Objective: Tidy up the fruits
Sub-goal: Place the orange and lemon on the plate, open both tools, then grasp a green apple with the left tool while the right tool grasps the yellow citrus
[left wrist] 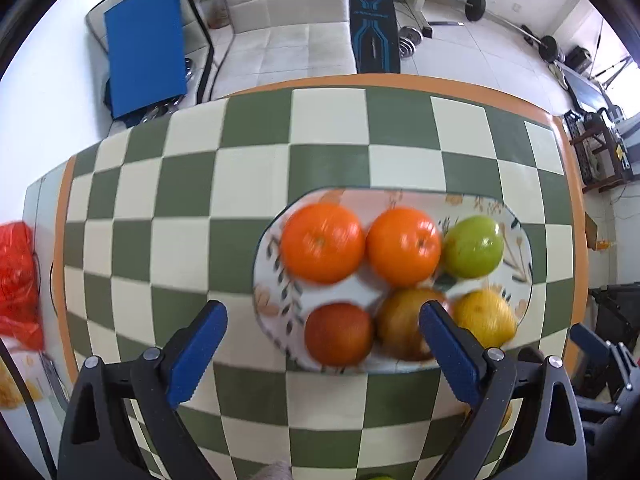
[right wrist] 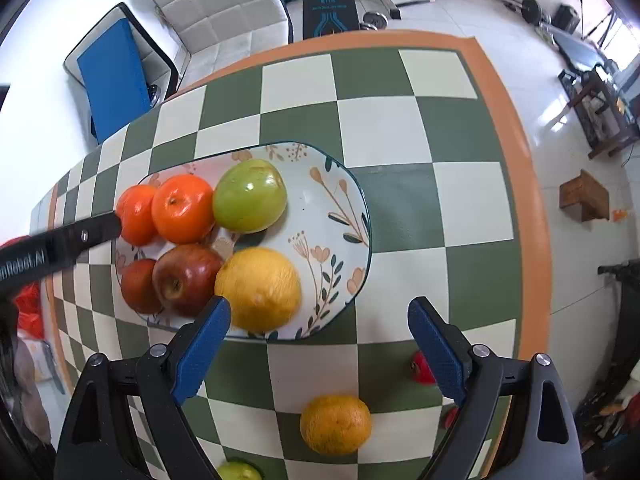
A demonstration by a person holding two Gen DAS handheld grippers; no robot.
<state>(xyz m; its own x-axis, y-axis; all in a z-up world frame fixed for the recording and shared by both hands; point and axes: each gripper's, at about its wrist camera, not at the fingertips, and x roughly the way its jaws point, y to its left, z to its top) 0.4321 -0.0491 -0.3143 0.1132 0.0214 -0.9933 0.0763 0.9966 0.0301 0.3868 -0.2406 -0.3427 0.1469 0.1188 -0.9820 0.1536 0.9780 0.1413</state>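
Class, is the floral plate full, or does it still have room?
Room left: six fruits crowd the plate's left part; its right side is bare.

plate (right wrist: 344, 200): oval, floral, flat on table (right wrist: 400, 120) | on plate: two oranges (right wrist: 182, 208) touching, green apple (right wrist: 250, 196) beside them; front row two red apples (right wrist: 184, 278), yellow lemon (right wrist: 260, 288) | loose on table: orange (right wrist: 335, 424), red fruit (right wrist: 422, 368) part hidden, green apple (right wrist: 238, 472) at edge

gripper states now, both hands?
Left gripper: open, holding nothing, above the plate.
Right gripper: open, holding nothing, near the lemon.
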